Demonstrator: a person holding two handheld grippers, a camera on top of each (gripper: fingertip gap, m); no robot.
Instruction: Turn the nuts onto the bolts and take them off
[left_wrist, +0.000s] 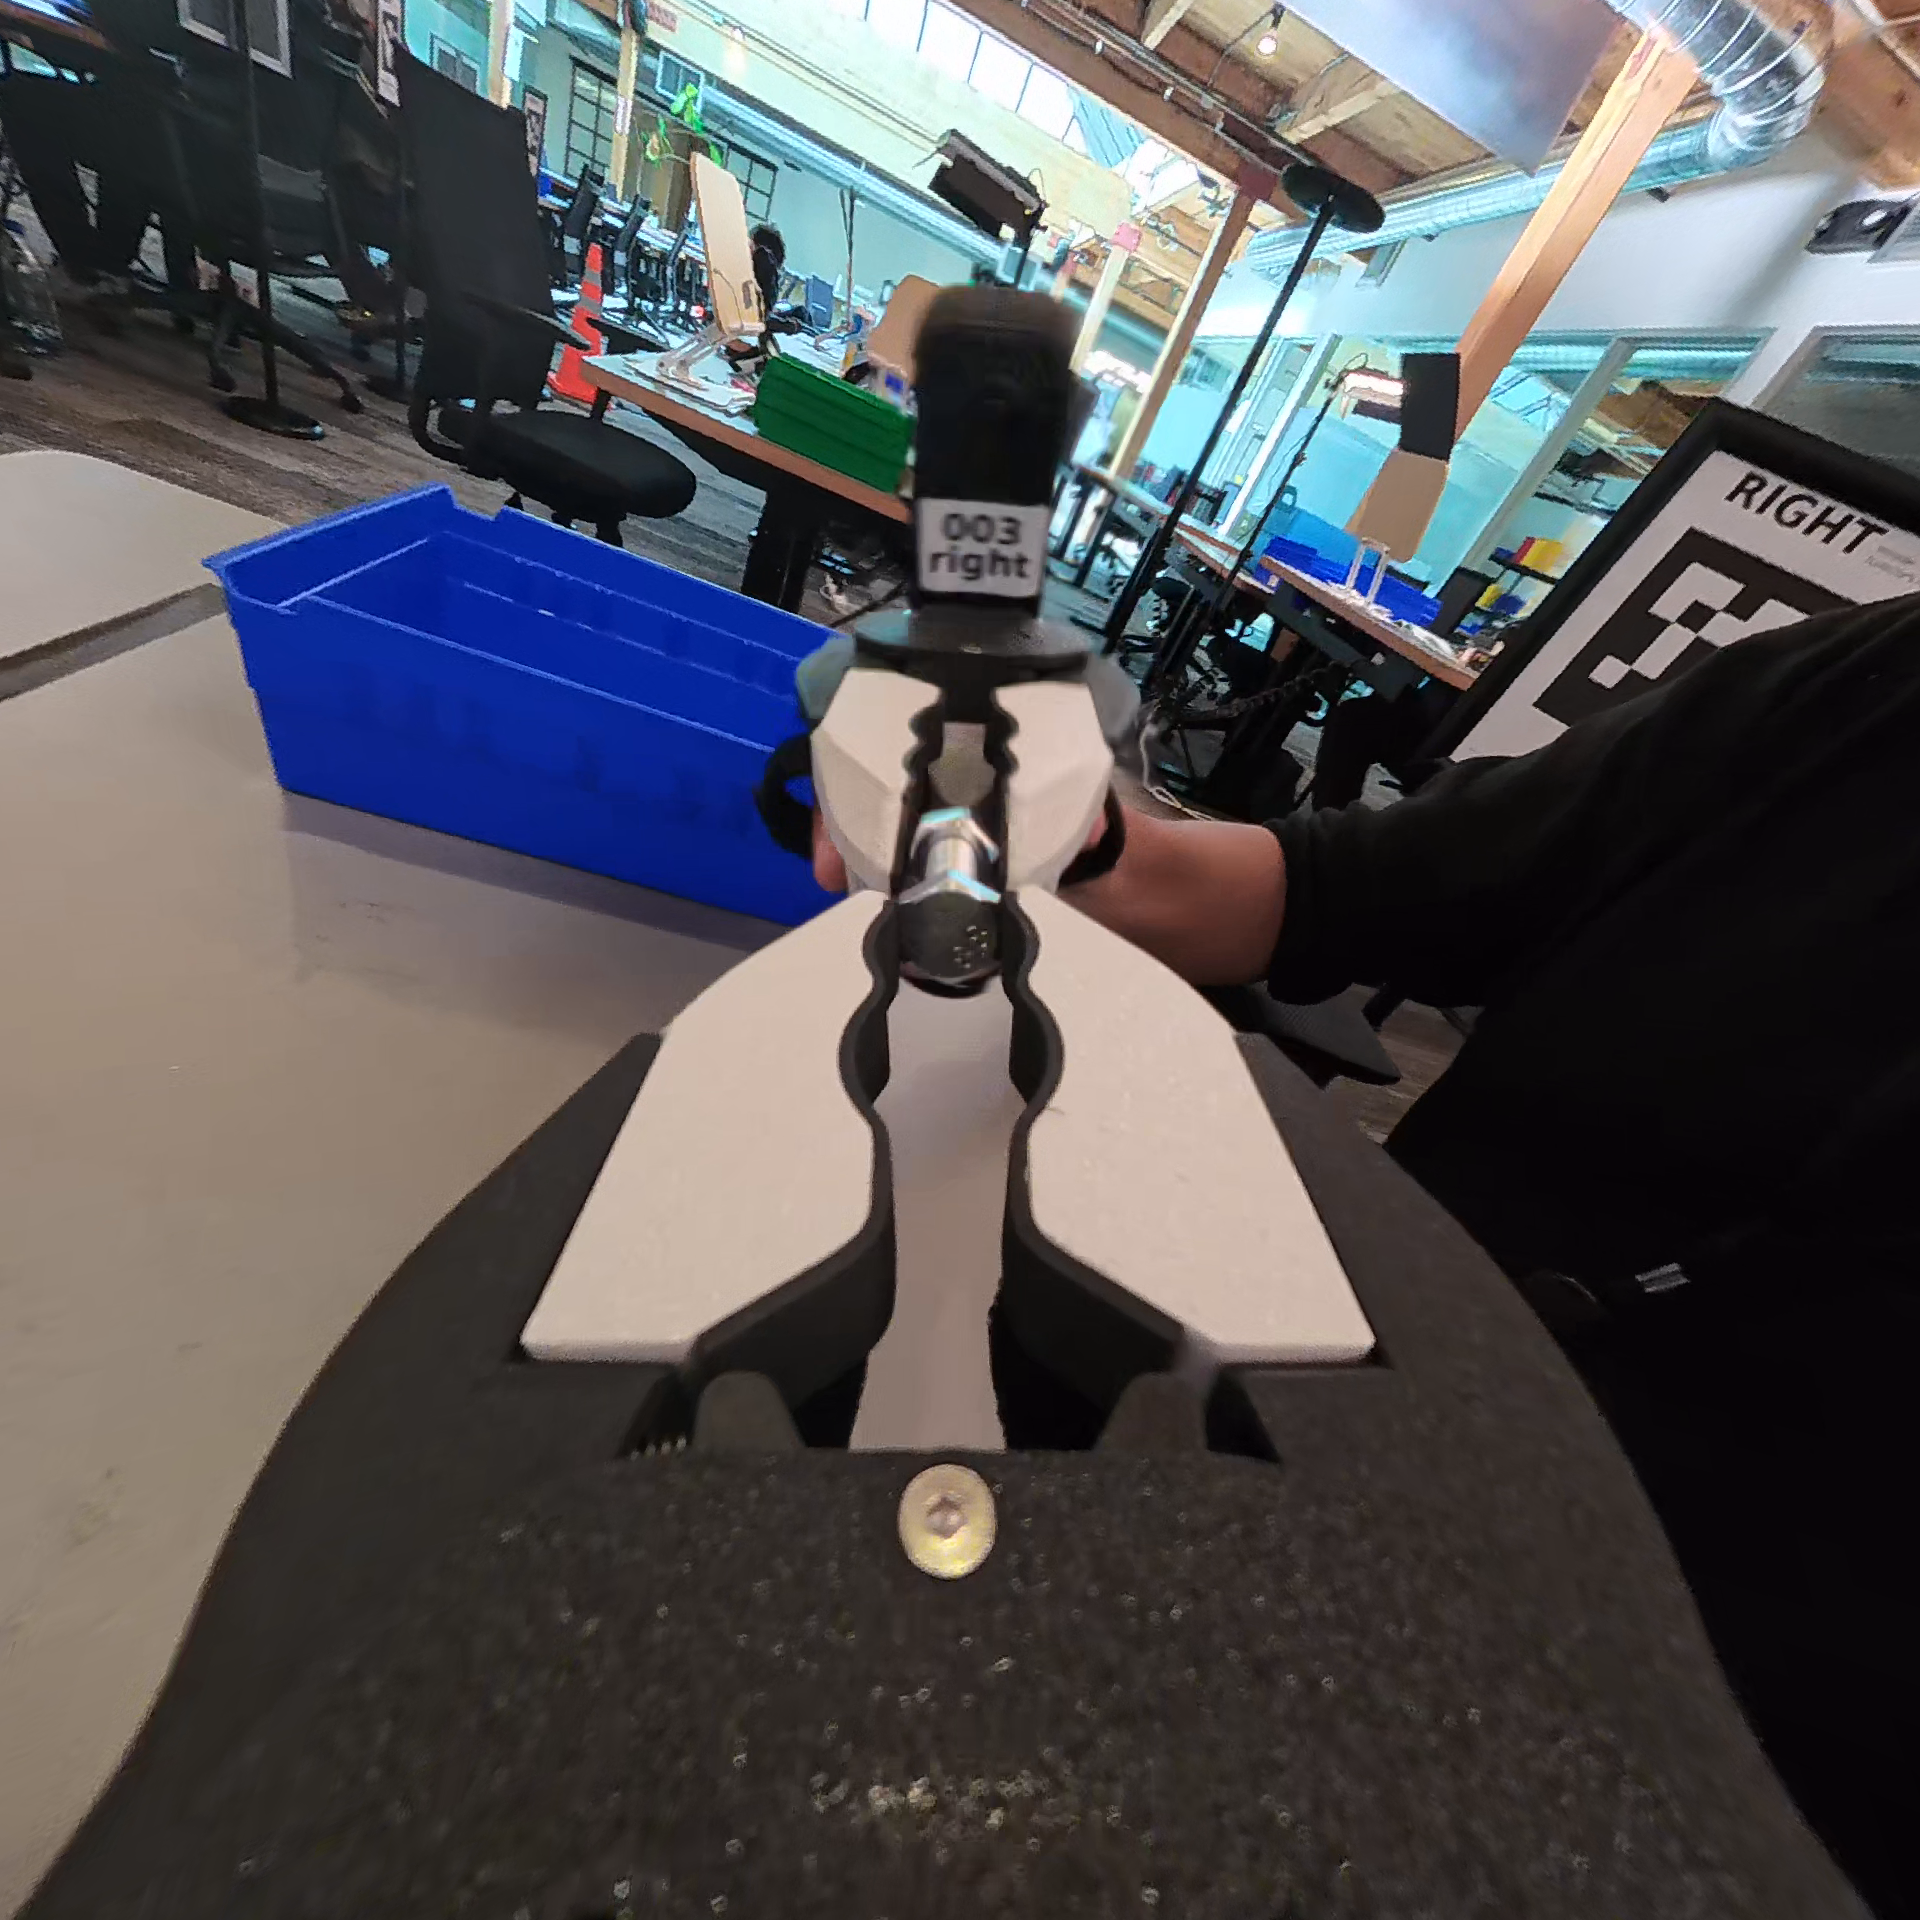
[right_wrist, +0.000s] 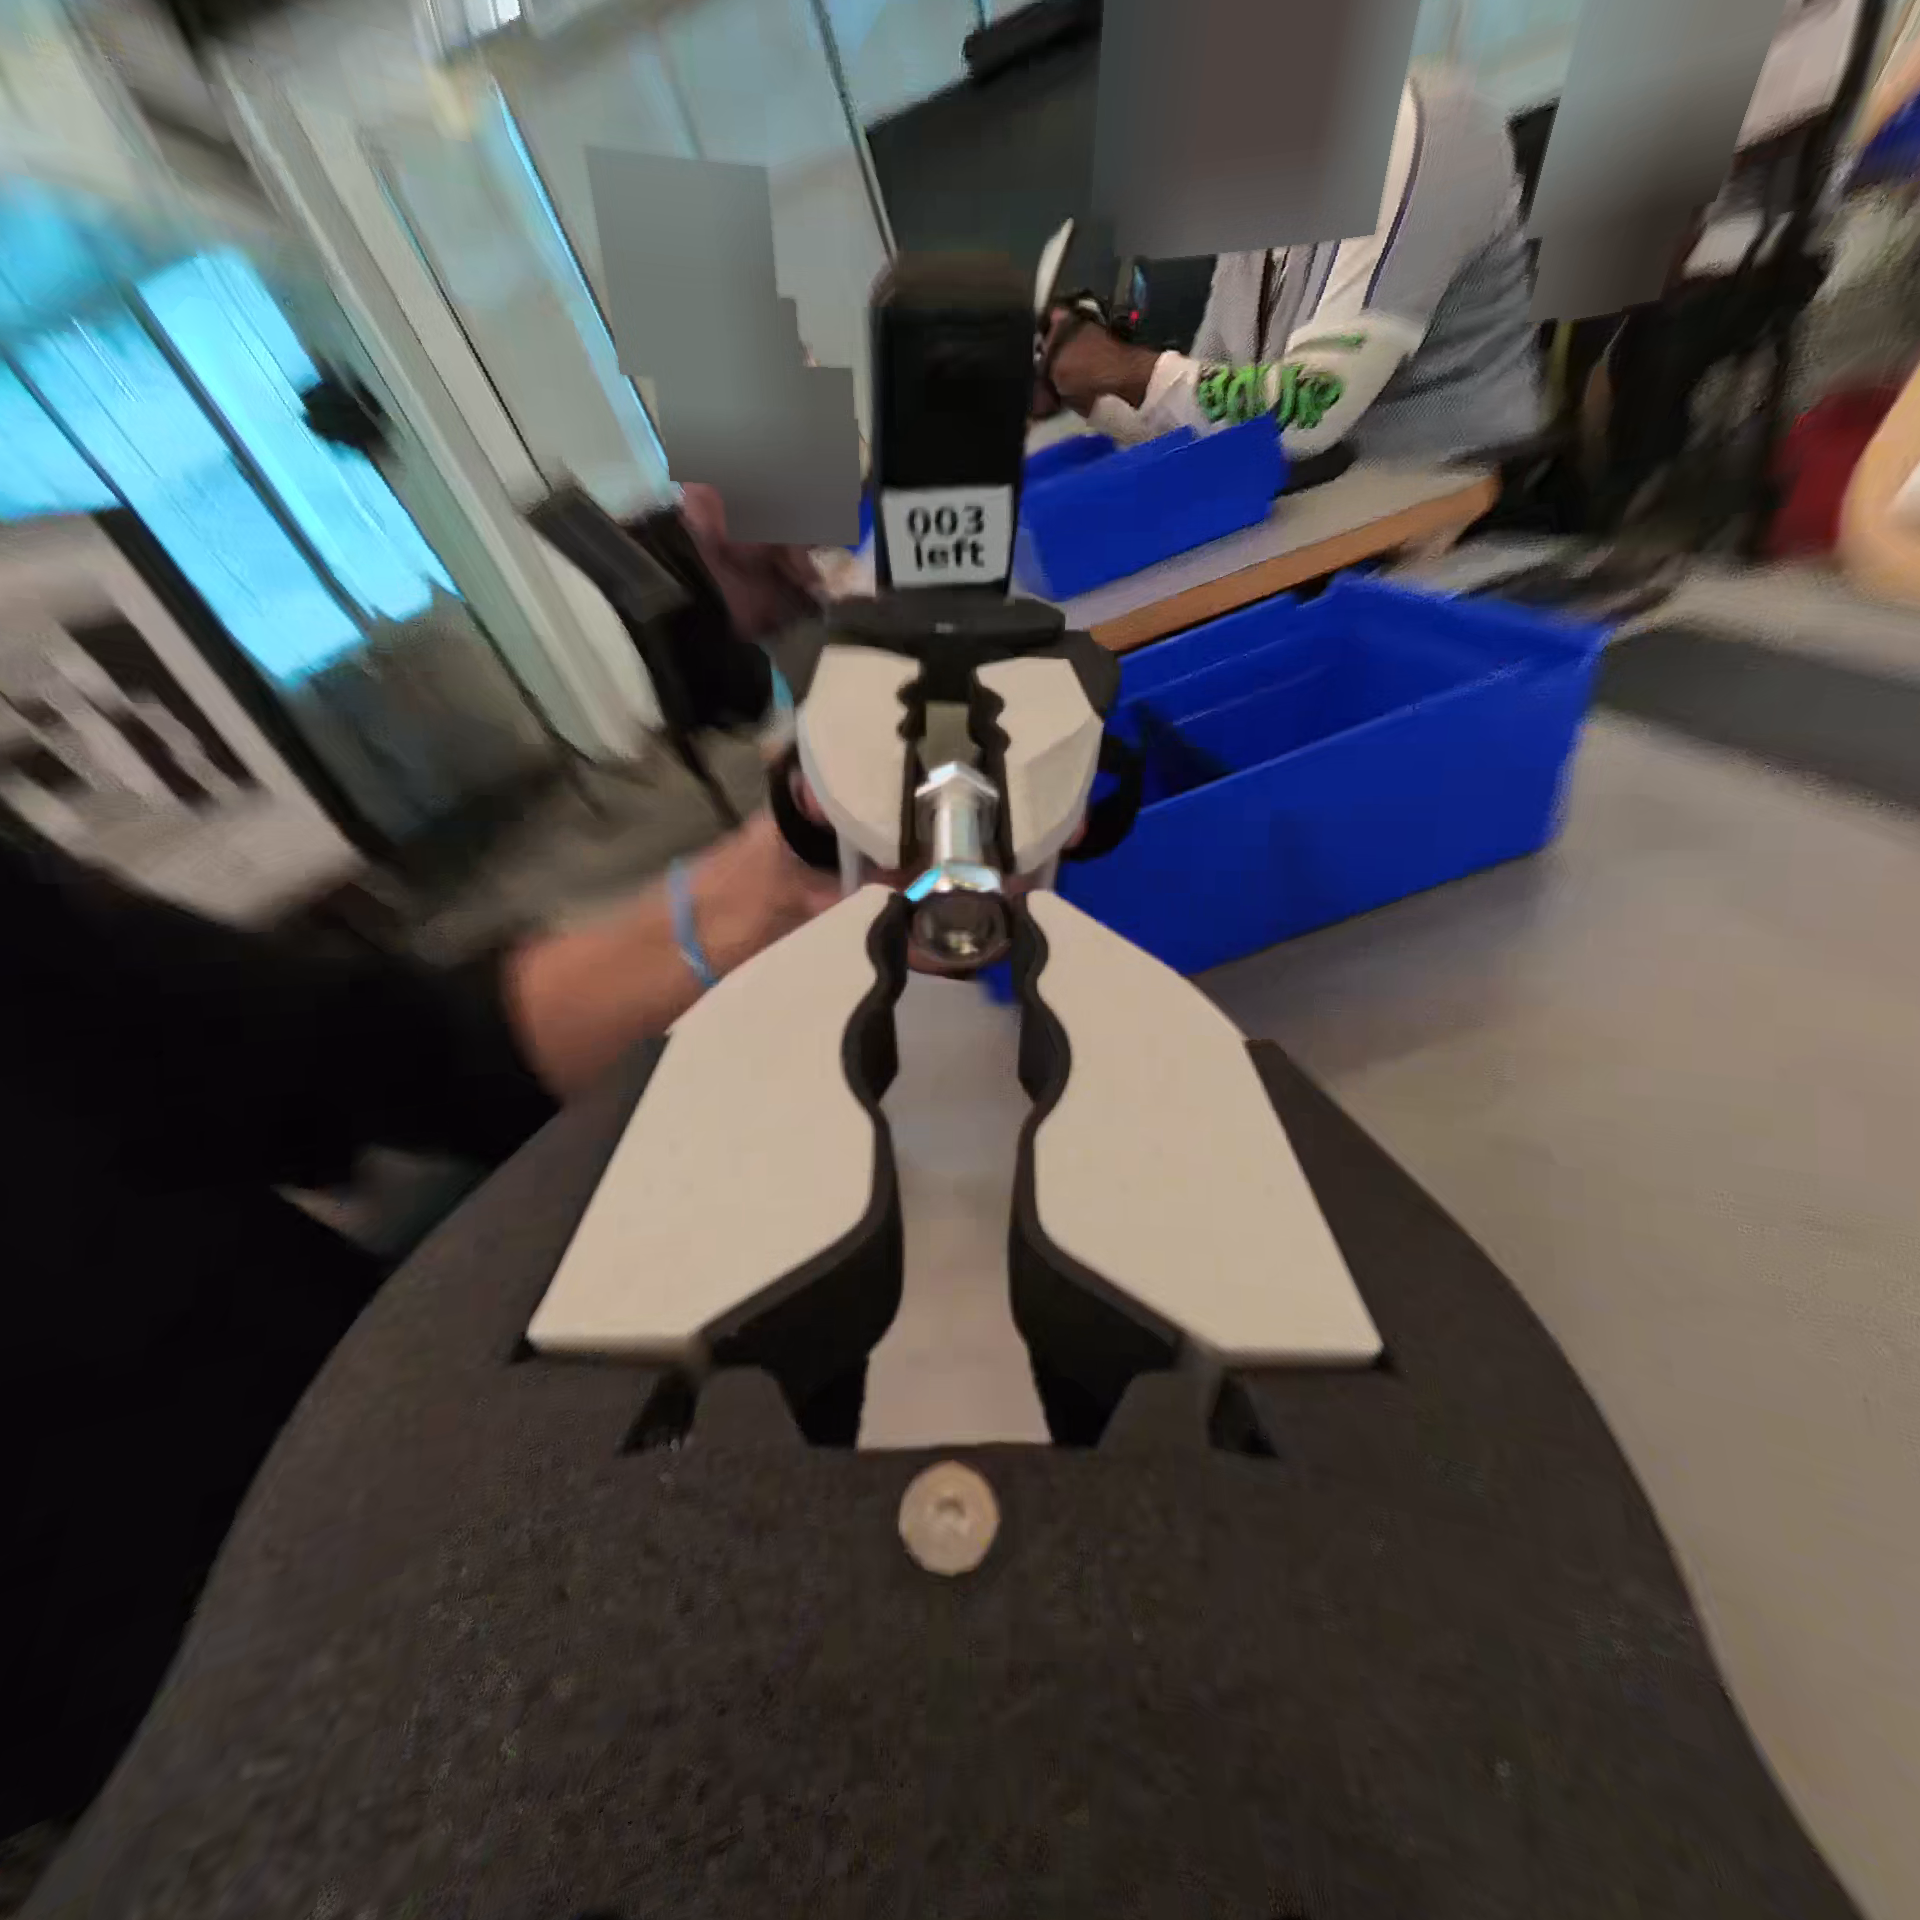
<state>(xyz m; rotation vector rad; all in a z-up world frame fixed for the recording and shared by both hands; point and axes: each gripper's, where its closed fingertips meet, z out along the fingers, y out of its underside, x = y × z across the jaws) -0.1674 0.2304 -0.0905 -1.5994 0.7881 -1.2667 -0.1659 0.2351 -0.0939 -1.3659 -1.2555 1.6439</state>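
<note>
Left wrist view: left claw (left_wrist: 951, 951) clamped on shiny steel hex-head bolt (left_wrist: 948, 914); right claw (right_wrist: 956, 925) clamped on steel nut (right_wrist: 954, 930). Judged hard, slick, smallish: grip flats.

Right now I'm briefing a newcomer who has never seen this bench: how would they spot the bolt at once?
Find the blue bin on the grey table; beside it the white-fingered left gripper and right gripper meet tip to tip. The bolt is the shiny silver rod bridging them, six-sided head in the left, nut in the right: the only thing spanning both.
</note>
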